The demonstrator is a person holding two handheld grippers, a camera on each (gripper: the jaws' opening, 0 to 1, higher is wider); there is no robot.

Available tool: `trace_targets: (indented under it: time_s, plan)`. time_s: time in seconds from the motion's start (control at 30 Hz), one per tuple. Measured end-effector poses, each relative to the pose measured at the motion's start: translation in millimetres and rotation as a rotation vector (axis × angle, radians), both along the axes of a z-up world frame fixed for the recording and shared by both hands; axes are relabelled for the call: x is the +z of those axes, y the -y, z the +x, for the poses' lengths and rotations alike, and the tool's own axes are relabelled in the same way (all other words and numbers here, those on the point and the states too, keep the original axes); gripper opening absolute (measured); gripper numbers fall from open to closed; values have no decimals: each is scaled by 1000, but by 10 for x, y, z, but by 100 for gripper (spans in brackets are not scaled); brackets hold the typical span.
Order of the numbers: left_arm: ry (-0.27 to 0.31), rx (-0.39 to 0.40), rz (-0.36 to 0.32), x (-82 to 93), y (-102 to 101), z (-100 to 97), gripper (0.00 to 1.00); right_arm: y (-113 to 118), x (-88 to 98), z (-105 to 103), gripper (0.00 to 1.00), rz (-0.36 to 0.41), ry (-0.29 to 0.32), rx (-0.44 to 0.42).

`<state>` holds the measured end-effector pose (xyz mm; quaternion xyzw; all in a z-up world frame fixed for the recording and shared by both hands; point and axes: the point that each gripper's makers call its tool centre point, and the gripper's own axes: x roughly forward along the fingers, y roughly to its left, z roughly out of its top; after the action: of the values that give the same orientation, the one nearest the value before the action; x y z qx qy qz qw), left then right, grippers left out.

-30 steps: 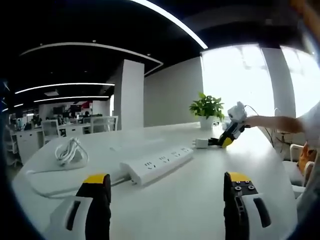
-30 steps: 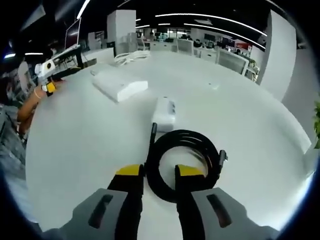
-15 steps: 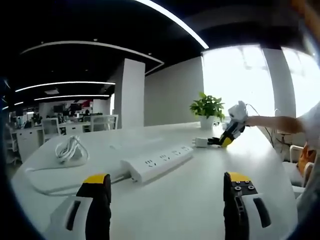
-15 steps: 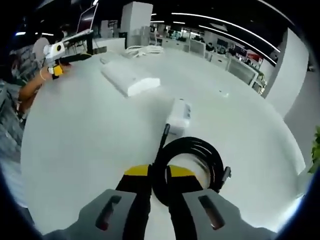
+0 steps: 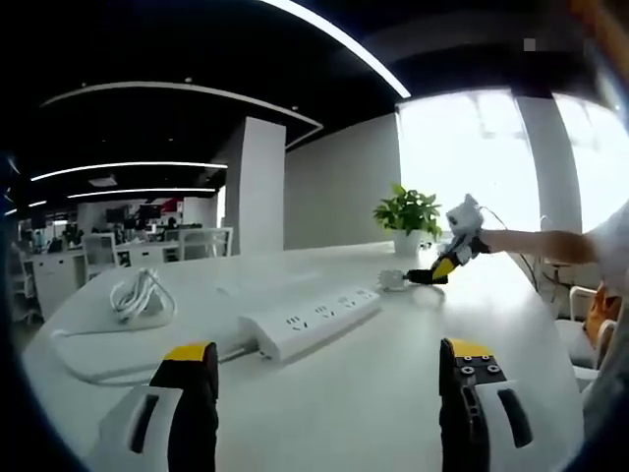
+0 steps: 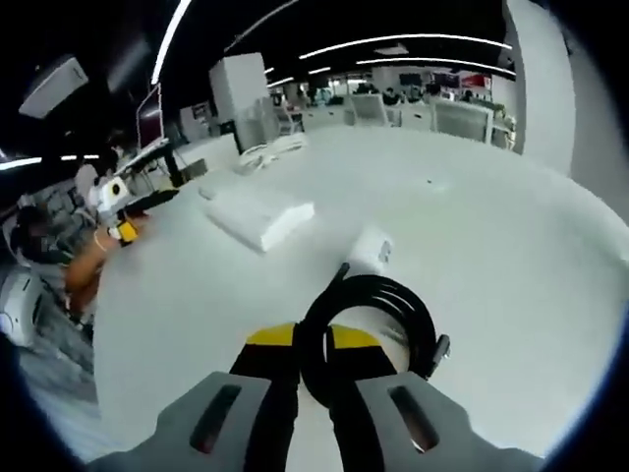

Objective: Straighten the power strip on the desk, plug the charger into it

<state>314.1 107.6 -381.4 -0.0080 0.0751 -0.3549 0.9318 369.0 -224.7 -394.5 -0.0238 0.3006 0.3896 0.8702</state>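
In the left gripper view the left hand-held gripper (image 5: 329,379) hovers with jaws wide apart at the bottom, and the power strip (image 5: 307,320) lies mid-frame on the white table (image 5: 393,393). In the right gripper view the right hand-held gripper (image 6: 312,349) pinches the charger's coiled black cable (image 6: 369,320) at lower centre, its white charger (image 6: 369,251) just beyond

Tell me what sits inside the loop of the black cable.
Inside the black cable coil, bare white desk shows, plus the near end of the white charger it leads to. The right tool, shut on the cable, covers the loop's near edge.
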Motion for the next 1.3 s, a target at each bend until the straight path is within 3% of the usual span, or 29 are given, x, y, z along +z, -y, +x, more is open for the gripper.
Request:
trace_targets:
  time_s: [0.27,0.6,1.07,1.3]
  plan:
    - [4,2,-1,19,1,-9,95,-95,204,45,8,219,-68,-113]
    - [6,-1,-5,41,14,-2,95,-305,423,-4,7,399,-102,-199]
    - [35,-17,4,194,104,74,95,-674,711,-55,7,495,4,-284]
    - [42,-46,7,224,266,82,94,-936,792,-101,7,430,123,-270]
